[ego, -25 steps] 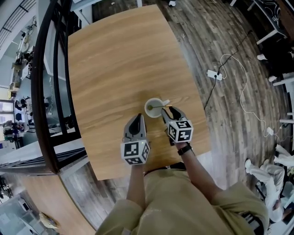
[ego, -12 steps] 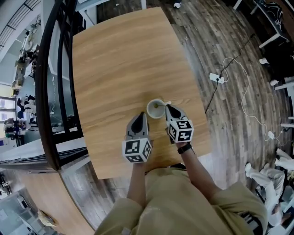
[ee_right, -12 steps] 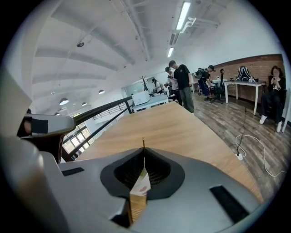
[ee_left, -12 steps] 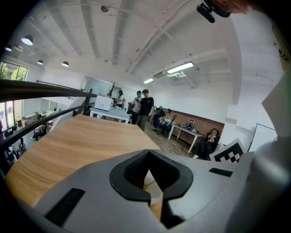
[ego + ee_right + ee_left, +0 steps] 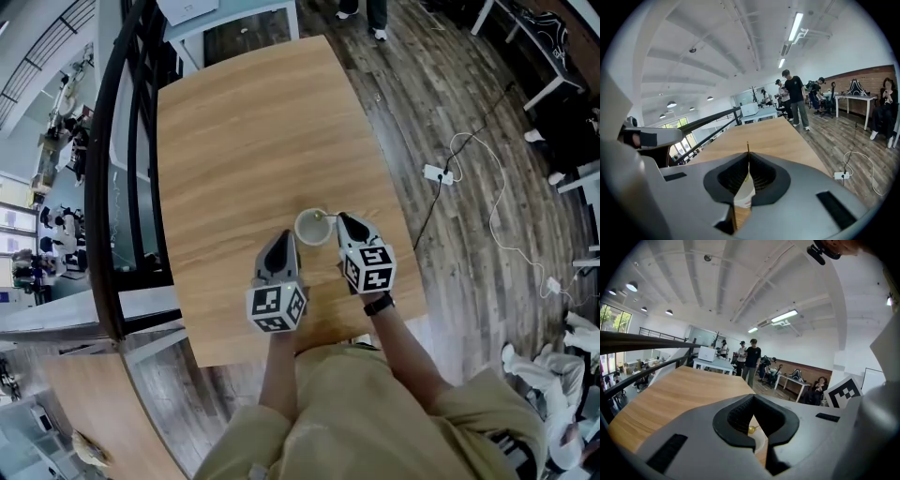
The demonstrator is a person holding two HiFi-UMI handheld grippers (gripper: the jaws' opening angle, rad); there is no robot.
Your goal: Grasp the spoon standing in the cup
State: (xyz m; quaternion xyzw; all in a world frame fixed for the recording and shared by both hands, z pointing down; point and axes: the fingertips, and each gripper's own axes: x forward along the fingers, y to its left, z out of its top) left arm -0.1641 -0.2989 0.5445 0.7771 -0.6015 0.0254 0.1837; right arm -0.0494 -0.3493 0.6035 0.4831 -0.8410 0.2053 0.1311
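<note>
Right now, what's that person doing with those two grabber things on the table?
A person holds a gripper in each hand over a wooden table. The right gripper has its jaws shut on the thin spoon standing in the white cup. The left gripper sits shut and empty beside the cup.

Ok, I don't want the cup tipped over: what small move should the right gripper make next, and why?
Probably raise the right gripper straight up a little. Its jaws are shut on the thin spoon handle, which stands nearly upright in the cup, so a vertical lift seems least likely to drag the cup sideways.
</note>
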